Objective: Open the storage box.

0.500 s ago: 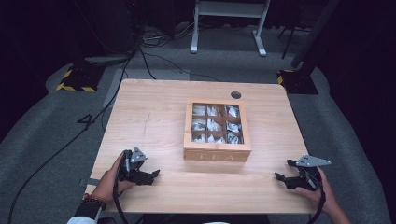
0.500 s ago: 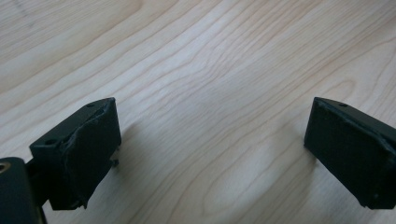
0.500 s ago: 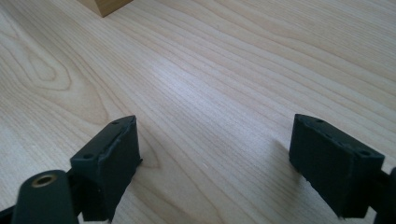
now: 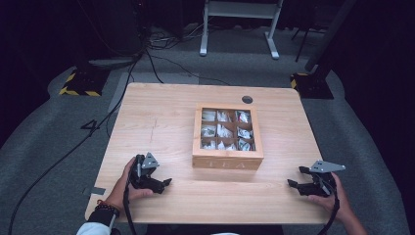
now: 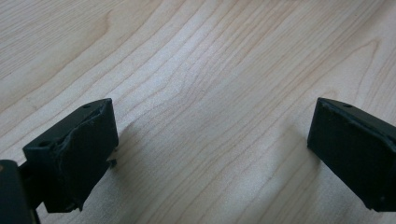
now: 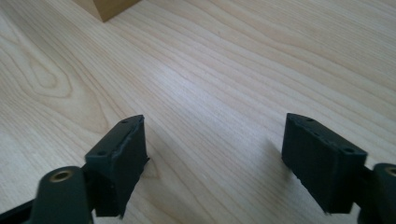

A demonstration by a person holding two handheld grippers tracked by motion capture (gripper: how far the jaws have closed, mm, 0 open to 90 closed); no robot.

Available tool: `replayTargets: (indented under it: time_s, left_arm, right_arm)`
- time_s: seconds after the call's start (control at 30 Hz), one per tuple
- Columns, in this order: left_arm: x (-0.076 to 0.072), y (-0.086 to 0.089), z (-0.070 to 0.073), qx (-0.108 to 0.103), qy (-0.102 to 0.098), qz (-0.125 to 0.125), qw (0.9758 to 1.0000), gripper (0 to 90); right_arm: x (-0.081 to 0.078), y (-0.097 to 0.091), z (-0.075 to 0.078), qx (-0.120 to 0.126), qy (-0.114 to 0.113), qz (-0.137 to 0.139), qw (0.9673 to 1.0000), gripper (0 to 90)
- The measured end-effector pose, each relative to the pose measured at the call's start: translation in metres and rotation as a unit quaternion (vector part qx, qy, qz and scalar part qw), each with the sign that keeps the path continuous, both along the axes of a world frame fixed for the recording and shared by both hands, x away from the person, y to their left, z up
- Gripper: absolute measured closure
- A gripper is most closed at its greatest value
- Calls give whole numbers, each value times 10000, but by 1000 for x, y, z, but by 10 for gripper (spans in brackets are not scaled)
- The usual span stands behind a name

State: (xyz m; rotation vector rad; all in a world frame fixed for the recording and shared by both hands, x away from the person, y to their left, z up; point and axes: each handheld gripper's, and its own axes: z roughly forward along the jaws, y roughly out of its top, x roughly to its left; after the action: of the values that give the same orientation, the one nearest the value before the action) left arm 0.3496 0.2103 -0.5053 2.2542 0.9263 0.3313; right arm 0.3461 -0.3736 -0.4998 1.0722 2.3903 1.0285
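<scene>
Near table [image 4: 161, 112] edge: left gripper [image 4: 165, 183] and right gripper [image 4: 292, 184] both rest with jaws wide, nothing held. Wooden tea box [image 4: 227, 161] centred between them, lid closed.

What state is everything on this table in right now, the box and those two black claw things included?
Wooden tea box: lid shut, upright, packets visible in nine compartments through its window.
Left gripper: open, nothing between its jaws, low over the bare table.
Right gripper: open, holding nothing, low over the table beside the box corner.
</scene>
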Motion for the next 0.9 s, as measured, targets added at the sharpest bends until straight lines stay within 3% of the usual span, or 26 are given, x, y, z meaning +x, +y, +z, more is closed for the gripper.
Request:
replayTargets:
  time_s: [0.03, 0.2, 0.33, 0.5, 0.9]
  left_arm:
    - [1, 0, 0, 38, -10, 20, 10000, 11]
    - [1, 0, 0, 48, -15, 31, 10000, 6]
    - [1, 0, 0, 27, -1, 42, 10000, 6]
    - [1, 0, 0, 12, 12, 48, 10000, 7]
    - [1, 0, 0, 12, 12, 44, 10000, 7]
  right_arm:
    - [2, 3, 4, 44, -33, 139, 9999, 283]
    - [7, 15, 14, -31, -148, 278, 9995, 276]
    - [11, 27, 25, 74, -191, 472, 9987, 328]
    - [19, 53, 45, 29, -351, 790, 9963, 333]
    - [30, 85, 57, 199, -461, 1069, 9930, 358]
